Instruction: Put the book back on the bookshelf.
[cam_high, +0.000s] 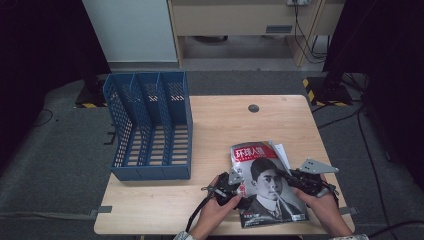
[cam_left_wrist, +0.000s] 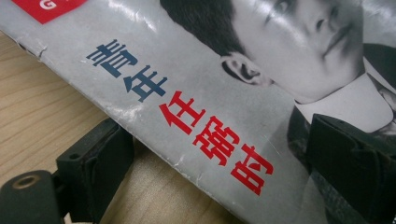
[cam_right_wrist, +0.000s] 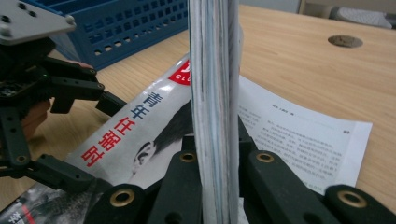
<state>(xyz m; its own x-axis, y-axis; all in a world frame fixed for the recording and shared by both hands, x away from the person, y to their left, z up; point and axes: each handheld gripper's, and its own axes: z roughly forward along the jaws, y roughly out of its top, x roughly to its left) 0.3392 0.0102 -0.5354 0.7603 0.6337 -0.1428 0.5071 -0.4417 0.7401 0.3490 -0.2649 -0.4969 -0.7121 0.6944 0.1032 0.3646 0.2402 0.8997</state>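
A magazine with a black-and-white portrait and a red title block lies at the table's near right. My right gripper is shut on its right edge; in the right gripper view the stacked page edges run straight up between the two black jaws. My left gripper is at the magazine's left spine edge and stands open. One jaw sits beside and under that edge, the other over the cover. The left gripper also appears at the left of the right gripper view.
A blue three-slot file rack stands on the table's left half, its openings facing up and toward me. A white printed sheet lies under the magazine's far corner. A round cable hole is at the table's back edge.
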